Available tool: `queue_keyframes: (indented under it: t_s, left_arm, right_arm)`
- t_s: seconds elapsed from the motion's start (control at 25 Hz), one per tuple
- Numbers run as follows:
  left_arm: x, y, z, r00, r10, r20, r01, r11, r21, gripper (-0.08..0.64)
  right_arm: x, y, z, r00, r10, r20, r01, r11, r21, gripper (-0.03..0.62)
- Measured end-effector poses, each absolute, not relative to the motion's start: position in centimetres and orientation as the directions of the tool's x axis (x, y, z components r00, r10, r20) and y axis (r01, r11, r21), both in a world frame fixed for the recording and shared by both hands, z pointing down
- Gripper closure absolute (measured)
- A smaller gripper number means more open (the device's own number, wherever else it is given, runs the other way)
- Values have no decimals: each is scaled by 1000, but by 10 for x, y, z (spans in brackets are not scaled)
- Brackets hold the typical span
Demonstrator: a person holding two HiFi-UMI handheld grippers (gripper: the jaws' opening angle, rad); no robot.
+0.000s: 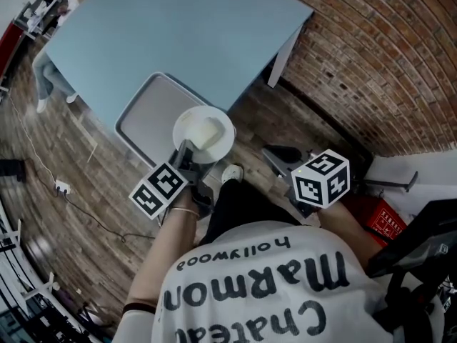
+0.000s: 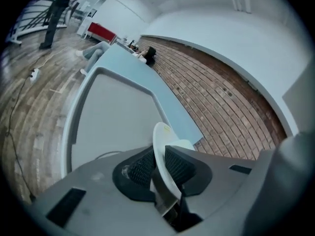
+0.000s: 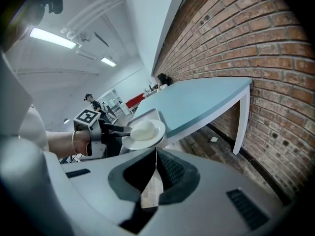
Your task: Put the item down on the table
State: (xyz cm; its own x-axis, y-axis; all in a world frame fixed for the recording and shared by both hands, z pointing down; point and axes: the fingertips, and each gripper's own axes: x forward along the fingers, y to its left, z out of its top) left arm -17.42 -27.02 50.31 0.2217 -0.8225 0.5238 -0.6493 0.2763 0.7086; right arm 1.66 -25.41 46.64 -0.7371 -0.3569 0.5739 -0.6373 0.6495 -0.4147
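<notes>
A white plate [image 1: 204,133] with a pale rounded lump of food on it hangs level above the near edge of the light blue table [image 1: 178,27]. My left gripper [image 1: 187,156] is shut on the plate's near rim; in the left gripper view the plate [image 2: 162,154] stands edge-on between the black pads. The right gripper view shows the plate [image 3: 143,133] from the side, held in front of the table [image 3: 197,104]. My right gripper [image 1: 282,156] is shut with nothing in it, low over the floor to the right of the plate.
A grey tray [image 1: 152,113] lies on the table's near edge, partly under the plate. A white table leg [image 1: 283,57] stands at the right, with a brick wall [image 1: 385,56] beyond it. A cable [image 1: 43,170] runs over the wooden floor on the left.
</notes>
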Motion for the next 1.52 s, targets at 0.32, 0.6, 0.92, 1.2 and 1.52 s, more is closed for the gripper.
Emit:
queue_keyframes:
  t_s: [0.32, 0.6, 0.92, 1.2, 1.52]
  left_arm:
    - [-177, -277, 503, 210, -820, 532, -761, 203, 616, 497]
    - [-178, -283, 503, 168, -818, 550, -865, 146, 481, 476]
    - [-183, -286, 508, 114, -802, 586, -940, 104, 326, 469]
    - [-185, -286, 513, 78, -791, 606, -972, 73, 222, 465]
    - [-180, -287, 518, 81, -768, 635, -984, 39, 173, 460]
  right_arm:
    - [15, -254, 467, -734, -356, 578, -640, 646, -415, 581]
    - [17, -254, 470, -735, -355, 578, -641, 643, -419, 581]
    - [20, -257, 472, -731, -353, 583, -645, 637, -423, 581]
    - [23, -259, 473, -728, -360, 583, -650, 632, -421, 581]
    - [23, -258, 476, -729, -356, 585, -649, 632, -423, 581]
